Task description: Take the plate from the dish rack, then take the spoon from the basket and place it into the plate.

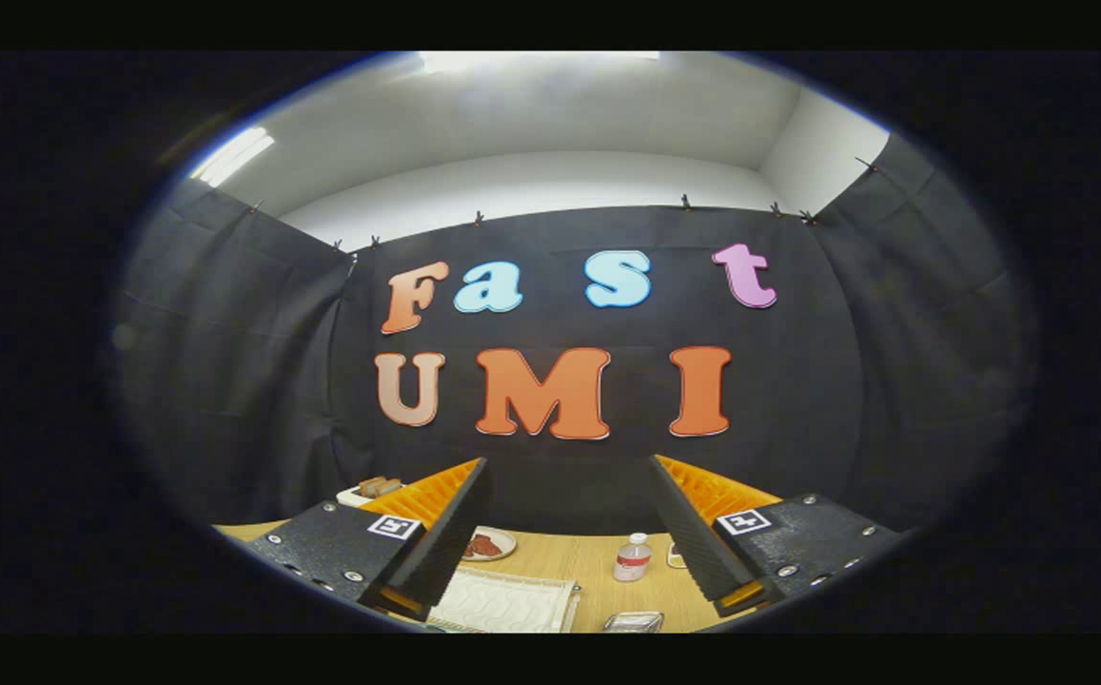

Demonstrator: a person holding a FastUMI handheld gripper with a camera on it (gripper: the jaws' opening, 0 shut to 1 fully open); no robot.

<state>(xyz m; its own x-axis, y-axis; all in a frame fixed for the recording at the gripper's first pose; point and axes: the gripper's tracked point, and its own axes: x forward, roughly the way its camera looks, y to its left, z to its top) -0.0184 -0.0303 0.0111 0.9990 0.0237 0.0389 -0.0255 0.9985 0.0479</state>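
Plate point(487, 544) with something reddish on it sits on the bench point(598, 571) just ahead of the gripper point(569, 476), whose fingers are spread wide and hold nothing. Whether this is the task's plate is unclear. A bottle point(632, 557) and a pale mat point(502, 601) lie nearby. How far along the task is, these things do not settle.

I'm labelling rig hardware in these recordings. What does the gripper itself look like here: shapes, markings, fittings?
The gripper has two long, wedge-shaped fingers with ribbed, ridged faces, standing open with nothing between them. Each sits on a flat, dark, speckled mounting block fixed with small round silver screws. Each block carries a square white tag with a black pattern, one by each finger's base. No cables are visible.
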